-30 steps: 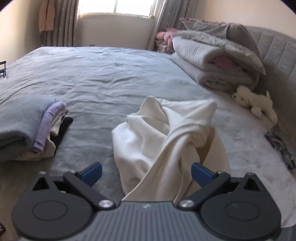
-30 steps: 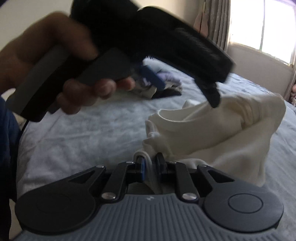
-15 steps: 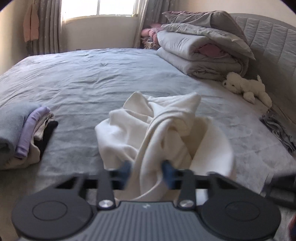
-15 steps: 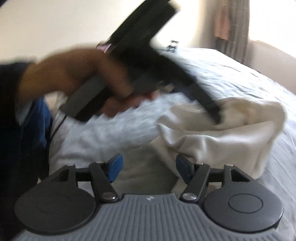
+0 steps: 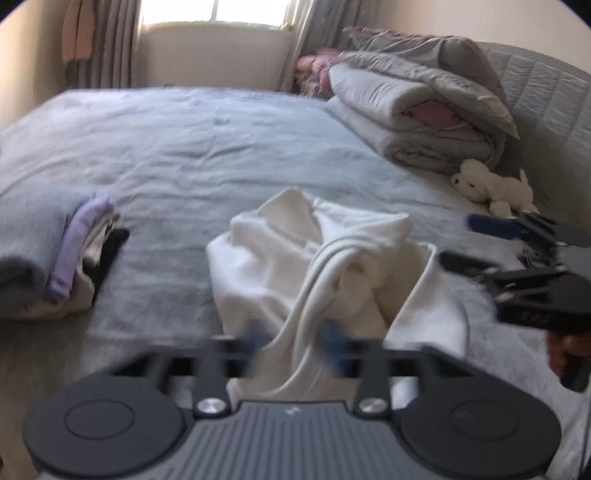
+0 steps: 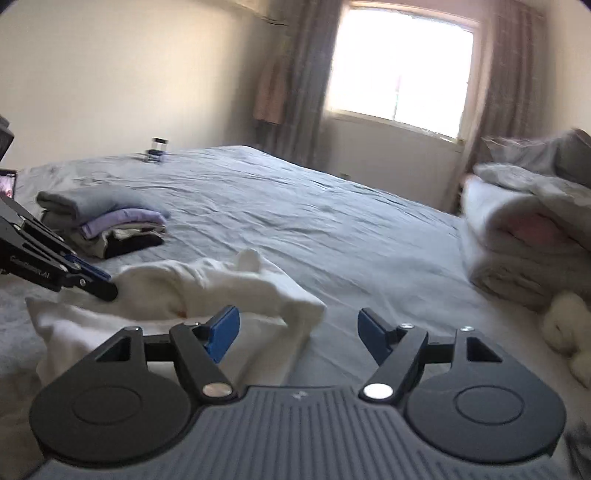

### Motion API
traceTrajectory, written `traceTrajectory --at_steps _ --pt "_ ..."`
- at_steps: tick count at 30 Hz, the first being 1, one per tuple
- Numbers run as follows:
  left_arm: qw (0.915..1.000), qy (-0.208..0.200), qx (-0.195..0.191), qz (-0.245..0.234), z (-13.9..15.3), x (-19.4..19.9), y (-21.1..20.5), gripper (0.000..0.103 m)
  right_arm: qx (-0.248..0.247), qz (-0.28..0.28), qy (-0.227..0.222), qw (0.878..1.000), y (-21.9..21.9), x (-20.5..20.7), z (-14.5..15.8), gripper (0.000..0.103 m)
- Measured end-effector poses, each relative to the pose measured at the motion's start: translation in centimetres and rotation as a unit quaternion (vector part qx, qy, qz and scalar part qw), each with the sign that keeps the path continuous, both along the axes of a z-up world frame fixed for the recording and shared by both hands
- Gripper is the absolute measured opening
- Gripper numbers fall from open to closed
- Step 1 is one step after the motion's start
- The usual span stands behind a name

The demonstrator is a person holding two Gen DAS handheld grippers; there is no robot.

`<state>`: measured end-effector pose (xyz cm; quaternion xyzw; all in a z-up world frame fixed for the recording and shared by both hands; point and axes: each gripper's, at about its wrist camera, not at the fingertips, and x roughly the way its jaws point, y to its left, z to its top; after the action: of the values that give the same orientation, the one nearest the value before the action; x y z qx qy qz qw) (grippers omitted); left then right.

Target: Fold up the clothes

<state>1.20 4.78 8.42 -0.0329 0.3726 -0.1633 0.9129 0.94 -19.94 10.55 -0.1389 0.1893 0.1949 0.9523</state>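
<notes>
While the stack of folded clothes [image 5: 62, 254] sits finished at the far left of the bed [image 5: 207, 147], the job now centres on the crumpled white garment [image 5: 295, 258] lying mid-bed, just ahead of both tools. From the left wrist view, the left gripper [image 5: 293, 338] has a twisted rope of that white cloth running straight between its blurred blue pads; its jaws are opening, and the blur hides whether the pads touch the fabric at all. The garment's bunched length runs away from this gripper toward the window [image 5: 218, 13], so the left hand is plainly the nearer one and already lines up with the twist.

Further right, the right gripper [image 6: 297, 326] hangs above the bed with its jaws opening and nothing between them, only bare sheet showing in the gap. In its own view the white garment lies ahead and to its left, its nearest corner just beyond the left pad. Seen from the left wrist, the same tool floats just beside the cloth's right edge, apart from it.

The next move likely turns on the right hand going leftward onto that free edge so the twist can be spread flat. At the far right, a folded duvet [image 5: 417, 114] and a white plush toy [image 5: 491, 188] lie well clear.
</notes>
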Motion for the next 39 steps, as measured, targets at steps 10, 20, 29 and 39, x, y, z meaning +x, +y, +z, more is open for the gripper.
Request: traceTrajectory --at_steps 10,20,29,39 --pt "0.9951 0.088 -0.044 -0.008 -2.4 0.1 1.7 0.072 -0.318 0.13 -0.033 0.939 7.3 4.6 -3.5 0.078" --pt "0.9959 -0.051 0.07 -0.026 1.4 -2.3 -0.3 0.016 -0.278 0.137 -0.007 0.951 7.9 5.5 -2.3 0.011" --pt "0.9414 -0.308 0.137 -0.012 8.2 -8.0 -3.0 0.016 -0.207 -0.014 -0.191 0.96 2.0 -3.1 5.7 0.009" --pt "0.9233 -0.368 0.097 -0.049 10.3 -11.4 -4.5 0.047 -0.149 -0.121 -0.296 0.936 0.5 -14.5 14.4 0.009"
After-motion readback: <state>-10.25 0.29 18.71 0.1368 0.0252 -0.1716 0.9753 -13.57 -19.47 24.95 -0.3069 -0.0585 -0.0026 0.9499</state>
